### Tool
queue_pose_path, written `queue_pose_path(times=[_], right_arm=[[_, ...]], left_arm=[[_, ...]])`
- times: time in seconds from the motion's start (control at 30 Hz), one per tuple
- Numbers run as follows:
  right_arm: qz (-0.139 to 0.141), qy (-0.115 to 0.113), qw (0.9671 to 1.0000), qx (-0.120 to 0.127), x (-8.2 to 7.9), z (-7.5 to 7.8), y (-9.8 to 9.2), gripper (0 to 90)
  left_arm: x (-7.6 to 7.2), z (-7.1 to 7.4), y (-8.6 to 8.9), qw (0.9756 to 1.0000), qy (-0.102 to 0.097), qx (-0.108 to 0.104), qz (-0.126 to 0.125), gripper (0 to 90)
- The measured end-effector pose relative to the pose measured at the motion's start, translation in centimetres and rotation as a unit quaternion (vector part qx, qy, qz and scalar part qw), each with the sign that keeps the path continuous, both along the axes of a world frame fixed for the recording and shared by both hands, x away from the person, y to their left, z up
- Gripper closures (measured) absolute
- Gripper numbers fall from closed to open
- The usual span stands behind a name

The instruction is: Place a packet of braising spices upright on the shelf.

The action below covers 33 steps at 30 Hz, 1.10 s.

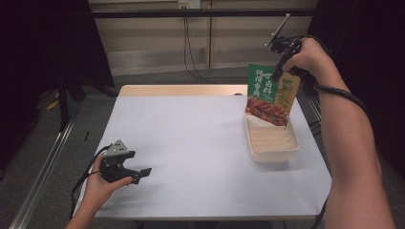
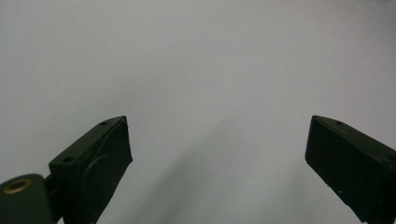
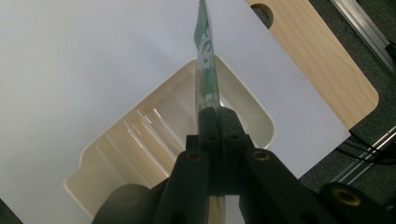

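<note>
Two tools in play, one in each of the person's hands. Nearest, at the front left of the counter (image 1: 191,143): left tool (image 1: 142,174), held low over the white surface, grey three-cornered plate on top, cable trailing back beside the forearm. Jaws stand wide apart with nothing between them; in the left gripper view the left tool (image 2: 219,154) shows two black jaws well apart over bare white counter (image 2: 196,65), soft shadows under them.

Middle right of the counter: cream ridged tray (image 1: 272,140), long side running away from the person, raised ribs along its floor. In the right gripper view the tray (image 3: 140,140) lies directly below the jaws, ribs visible at its near half.

Above the tray's far end: green and yellow snack packet (image 1: 272,93), printed with red food and white characters, hanging upright. Its lower edge reaches the tray's far end; whether it touches the tray floor, cannot tell. Right tool (image 1: 279,70) is clamped on the packet's top edge, hand raised high, arm stretched forward. In the right gripper view the right tool (image 3: 218,116) has jaws pressed together on the packet (image 3: 205,70), seen edge-on.

Farthest: bare wood strip (image 1: 181,89) along the counter's back edge, then grey floor and black cables (image 1: 188,52) against the wall.
</note>
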State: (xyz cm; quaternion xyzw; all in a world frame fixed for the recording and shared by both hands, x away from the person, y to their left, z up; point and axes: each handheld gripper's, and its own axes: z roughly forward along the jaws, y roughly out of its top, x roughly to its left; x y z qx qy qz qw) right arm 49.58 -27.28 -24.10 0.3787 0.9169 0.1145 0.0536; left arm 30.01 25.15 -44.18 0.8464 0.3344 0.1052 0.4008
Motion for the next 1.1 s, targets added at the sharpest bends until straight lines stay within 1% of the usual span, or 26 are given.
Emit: queue_pose_path(times=[0.1,0.13,0.17,0.23,0.27,0.3,0.33,0.37,0.4,0.43,0.5,0.57,0.7,0.73,0.77,0.8,0.83,0.87,0.9,0.93,0.97,1.0,1.03,1.1], right_arm=[[0.002,0.004,1.0,0.004,-0.1,-0.2,0.1,90.0],[-0.002,0.004,1.0,0.006,-0.1,-0.4,0.1,90.0],[-0.003,0.008,1.0,0.003,-0.2,-0.4,0.1,90.0],[-0.007,0.003,0.9999,0.013,-0.2,-0.6,0.1,89.4],[-0.01,0.005,0.9998,0.019,-0.2,-0.6,0.0,89.2],[-0.012,0.005,0.9998,0.014,-0.3,-0.6,-0.1,88.9],[-0.014,0.003,0.9998,0.013,-0.3,-0.6,-0.2,88.1],[-0.023,0.007,0.9995,0.02,-0.3,-0.5,-0.2,86.3],[-0.03,0.007,0.9993,0.02,-0.4,-0.4,-0.3,84.9],[-0.024,0.006,0.9995,0.02,-0.4,-0.4,-0.4,84.1],[-0.03,0.007,0.9993,0.023,-0.5,-0.4,-0.4,82.5],[-0.033,0.006,0.9993,0.018,-0.5,-0.3,-0.4,80.1],[-0.044,0.003,0.9989,0.015,-0.6,-0.4,-0.5,71.5],[-0.046,0.001,0.9988,0.015,-0.5,-0.3,-0.6,67.1],[-0.051,-0.002,0.9985,0.021,-0.5,-0.4,-0.6,61.3],[-0.054,-0.001,0.9983,0.022,-0.5,-0.3,-0.7,58.4],[-0.053,-0.001,0.9985,0.016,-0.5,-0.3,-0.6,56.8],[-0.054,0.001,0.9985,0.011,-0.6,-0.2,-0.6,53.9],[-0.052,-0.003,0.9986,0.013,-0.5,-0.3,-0.6,51.1],[-0.057,-0.002,0.9982,0.016,-0.6,-0.2,-0.6,50.0],[-0.056,-0.005,0.9984,0.012,-0.6,-0.1,-0.5,49.7],[-0.055,-0.003,0.9984,0.011,-0.7,0.1,-0.4,47.2],[-0.055,-0.007,0.9984,0.012,-0.7,0.1,-0.3,43.8],[-0.059,-0.008,0.9982,0.01,-0.8,0.4,-0.2,41.3]], left_arm=[[-0.1,0.0,0.0,1.0,-0.001,-0.002,0.003,6.8],[-0.1,0.0,0.0,1.0,-0.001,-0.001,0.002,6.8],[-0.1,0.0,0.0,1.0,-0.001,-0.002,0.003,6.9],[-0.1,0.1,0.0,1.0,0.0,-0.001,0.0,6.9],[0.0,0.1,0.1,1.0,-0.007,0.006,-0.002,6.9],[-0.1,0.1,0.1,1.0,-0.007,0.006,-0.001,6.9],[-0.1,0.2,0.1,1.0,-0.007,0.006,-0.002,6.8],[-0.1,0.2,0.1,0.9999,-0.007,0.007,-0.003,6.9],[-0.1,0.1,0.0,1.0,-0.002,0.003,-0.002,6.9],[-0.1,0.1,0.0,1.0,0.0,0.001,-0.001,6.9],[-0.1,0.1,-0.1,1.0,-0.002,0.004,-0.001,6.8],[-0.1,0.1,-0.1,1.0,-0.001,0.005,-0.002,6.9],[-0.1,0.1,-0.1,1.0,-0.002,0.003,0.0,6.9],[-0.1,0.1,-0.1,1.0,-0.002,0.003,0.0,6.9],[-0.1,0.1,-0.1,1.0,-0.002,0.005,-0.003,6.8],[-0.1,0.1,-0.1,1.0,0.0,0.003,-0.002,6.8],[-0.1,0.1,-0.1,1.0,0.0,0.0,-0.003,6.9],[0.0,0.1,-0.1,1.0,-0.003,0.002,-0.003,6.9],[0.0,0.1,-0.1,1.0,-0.003,0.002,-0.002,6.8],[0.0,0.1,-0.1,1.0,-0.002,0.001,-0.004,6.8],[-0.1,0.1,-0.1,1.0,-0.002,0.003,-0.003,6.8],[-0.1,0.1,-0.1,1.0,-0.002,0.003,-0.003,6.8],[-0.1,0.1,-0.1,1.0,-0.002,0.005,-0.002,6.8],[-0.2,0.1,-0.1,1.0,-0.002,0.003,-0.002,6.9]])
